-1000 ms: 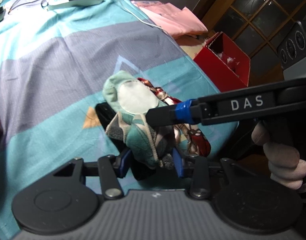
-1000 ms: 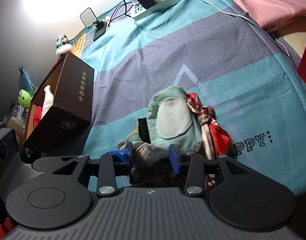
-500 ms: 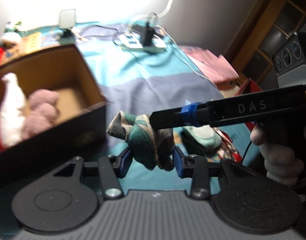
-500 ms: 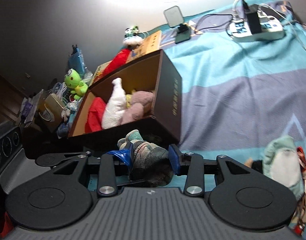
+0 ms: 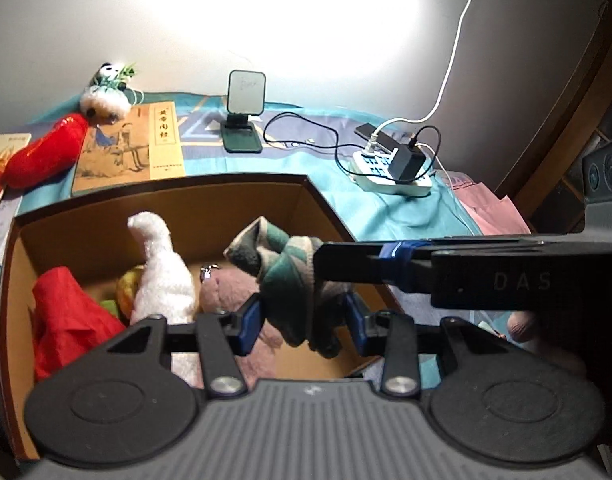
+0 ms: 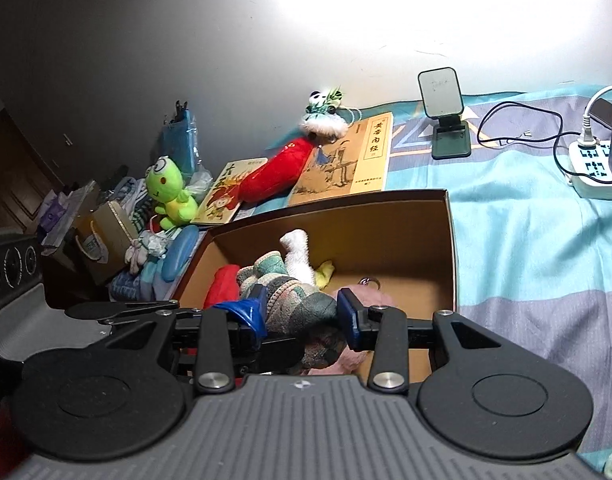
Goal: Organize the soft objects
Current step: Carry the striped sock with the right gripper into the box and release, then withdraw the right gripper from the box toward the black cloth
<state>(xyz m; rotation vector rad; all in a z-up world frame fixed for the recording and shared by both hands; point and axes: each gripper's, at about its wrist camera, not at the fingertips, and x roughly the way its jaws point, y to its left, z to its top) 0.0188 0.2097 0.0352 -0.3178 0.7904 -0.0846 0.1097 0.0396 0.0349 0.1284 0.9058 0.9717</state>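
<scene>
A green and grey knitted sock (image 5: pixel 290 276) hangs bunched over the open brown cardboard box (image 5: pixel 166 188). My left gripper (image 5: pixel 302 324) is shut on its lower part, blue pads pressing both sides. My right gripper (image 5: pixel 325 264) reaches in from the right and grips the same sock higher up. In the right wrist view the sock (image 6: pixel 302 304) fills the gap between the blue pads of the right gripper (image 6: pixel 300 312), above the box (image 6: pixel 449 240). Inside the box lie a white plush (image 5: pixel 162 272), a pink plush (image 5: pixel 226 288) and a red cloth (image 5: pixel 66 312).
Behind the box on the blue-striped bedspread (image 6: pixel 525 240) lie a tan book (image 5: pixel 130 148), a red plush chili (image 5: pixel 42 152), a phone stand (image 5: pixel 244 120) and a power strip (image 5: pixel 389 168) with cables. A green frog plush (image 6: pixel 168 192) and clutter sit left of the bed.
Both grippers have carried the sock up and leftward from the pile on the bedspread to above the open box. The pile with the green pad and red scarf has left both views.
</scene>
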